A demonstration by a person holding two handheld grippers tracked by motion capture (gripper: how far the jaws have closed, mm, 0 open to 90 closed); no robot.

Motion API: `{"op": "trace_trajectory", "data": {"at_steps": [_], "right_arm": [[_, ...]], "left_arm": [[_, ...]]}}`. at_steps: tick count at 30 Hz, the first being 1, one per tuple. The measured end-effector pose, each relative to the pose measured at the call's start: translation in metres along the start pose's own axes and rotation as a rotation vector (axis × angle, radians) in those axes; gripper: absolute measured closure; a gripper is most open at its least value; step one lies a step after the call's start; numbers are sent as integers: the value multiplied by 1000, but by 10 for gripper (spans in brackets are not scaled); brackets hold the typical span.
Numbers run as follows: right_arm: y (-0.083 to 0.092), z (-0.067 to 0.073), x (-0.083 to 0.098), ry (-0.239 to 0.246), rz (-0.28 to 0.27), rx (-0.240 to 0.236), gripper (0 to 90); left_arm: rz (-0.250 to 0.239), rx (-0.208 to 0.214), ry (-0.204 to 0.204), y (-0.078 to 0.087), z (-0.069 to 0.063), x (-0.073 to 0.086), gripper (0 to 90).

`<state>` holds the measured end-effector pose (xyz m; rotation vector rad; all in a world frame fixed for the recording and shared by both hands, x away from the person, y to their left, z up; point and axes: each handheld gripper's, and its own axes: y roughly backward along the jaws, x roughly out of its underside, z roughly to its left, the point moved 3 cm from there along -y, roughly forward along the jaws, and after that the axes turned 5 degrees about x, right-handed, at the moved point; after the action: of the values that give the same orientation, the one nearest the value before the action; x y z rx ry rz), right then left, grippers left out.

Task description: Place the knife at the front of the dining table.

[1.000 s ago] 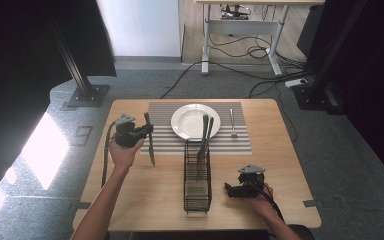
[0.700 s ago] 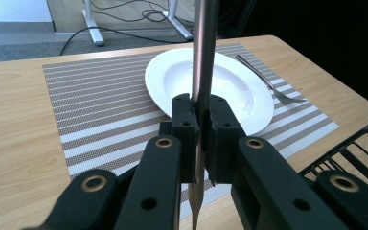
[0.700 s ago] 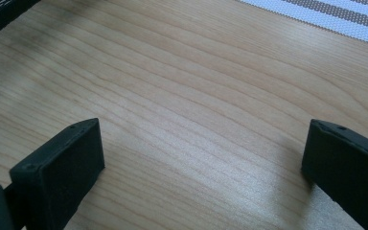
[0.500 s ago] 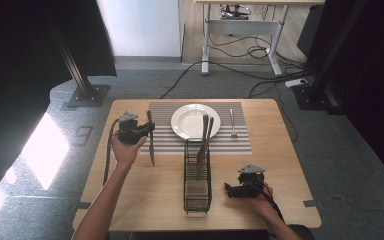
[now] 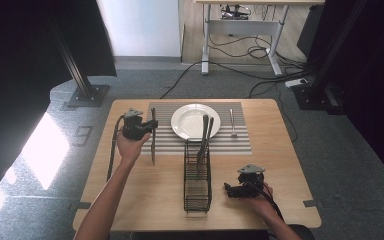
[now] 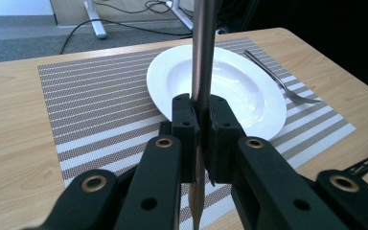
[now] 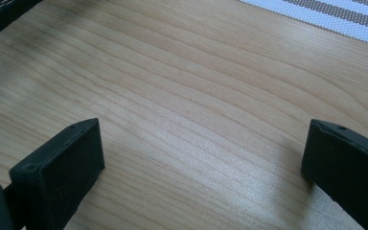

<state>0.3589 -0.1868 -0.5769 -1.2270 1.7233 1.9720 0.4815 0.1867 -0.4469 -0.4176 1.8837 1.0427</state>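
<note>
worktop (image 5: 145, 200) with a striped placemat (image 5: 170, 145) at its far side, bearing a white plate (image 5: 187, 122) and, right of the plate, a fork (image 5: 232, 122); nearer the person stands a black wire rack (image 5: 197, 180) with two utensils leaning in it. the left tongs (image 5: 152, 127) are pinching a table knife (image 5: 153, 145), which hangs upright over the left edge of the placemat, just beside the plate; in the left gripper view the pads (image 6: 187, 129) press on either side of the flat metal (image 6: 202, 57), so the grip looks firm. the right tongs (image 5: 230, 190) rest low over bare wood beside the rack, spread wide with nothing between them (image 7: 196, 158). the step in hand appears to be laying the knife on the placemat left of the plate. to do it well, judged from here: tip the knife level before lowering, keep it parallel to the plate's side and clear of the rim, set it down flat, and only then release.
</note>
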Motion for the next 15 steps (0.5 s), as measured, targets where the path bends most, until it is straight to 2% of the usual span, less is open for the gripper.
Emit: {"op": "trace_trajectory", "data": {"at_steps": [15], "right_arm": [[0,0,0,1,0,-1,9]], "left_arm": [[26,-30,9,-15,11,-7,838]]}}
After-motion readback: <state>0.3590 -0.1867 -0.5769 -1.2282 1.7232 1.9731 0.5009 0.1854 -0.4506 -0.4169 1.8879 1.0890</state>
